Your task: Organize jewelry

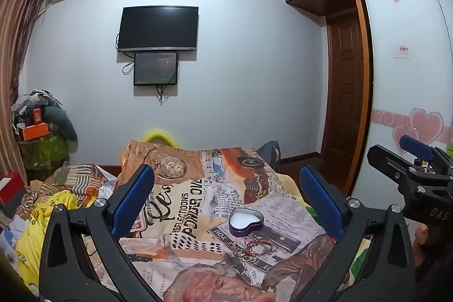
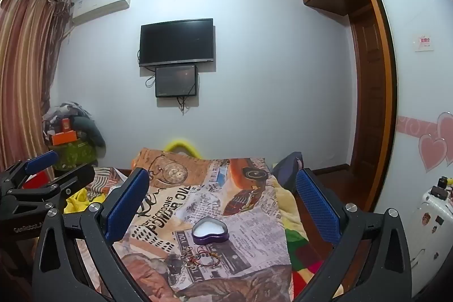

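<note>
A purple heart-shaped tin with a white inside lies open on the newspaper-print blanket. Just in front of it lies a small heap of jewelry: red cord bracelets and a few rings. My left gripper hovers above the blanket, open, with the tin and jewelry below and ahead between its blue pads. My right gripper is likewise open and holds nothing. Each gripper shows at the other view's edge, the right gripper and the left gripper.
The bed is covered by the blanket, with yellow and striped bedding on the left. A pile of boxes and clothes stands in the far left corner. A wardrobe and wooden door are on the right. A white appliance stands at right.
</note>
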The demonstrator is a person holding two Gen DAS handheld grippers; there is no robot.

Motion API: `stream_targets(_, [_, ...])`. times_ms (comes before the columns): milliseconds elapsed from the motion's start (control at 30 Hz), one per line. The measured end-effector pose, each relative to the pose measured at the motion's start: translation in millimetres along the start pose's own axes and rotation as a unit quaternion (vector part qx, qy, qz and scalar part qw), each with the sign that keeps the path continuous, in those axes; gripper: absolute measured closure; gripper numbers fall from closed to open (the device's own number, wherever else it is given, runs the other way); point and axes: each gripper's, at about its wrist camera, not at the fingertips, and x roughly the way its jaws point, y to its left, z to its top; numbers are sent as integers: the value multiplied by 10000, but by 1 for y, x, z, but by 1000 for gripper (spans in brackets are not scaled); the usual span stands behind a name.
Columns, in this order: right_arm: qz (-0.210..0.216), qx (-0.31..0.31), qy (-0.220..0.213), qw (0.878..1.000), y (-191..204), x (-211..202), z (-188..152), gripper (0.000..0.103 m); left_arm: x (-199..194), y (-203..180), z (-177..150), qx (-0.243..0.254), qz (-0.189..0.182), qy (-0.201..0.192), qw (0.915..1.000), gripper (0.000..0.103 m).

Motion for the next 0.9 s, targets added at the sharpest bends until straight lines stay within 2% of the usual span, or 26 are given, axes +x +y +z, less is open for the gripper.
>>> stream_targets(233, [-40,-33,-7,10000,1,-1,0,0,4,-2,0,50,28,111,9999,0])
stream_targets(467, [-4,-50,40,10000,12,-1,1,0,6,8,-2,-105,-15,80,9999,0])
stream_targets(900, [60,-7,143,9999,1,7,0,0,6,7,-3,-106,17,114,9999,0])
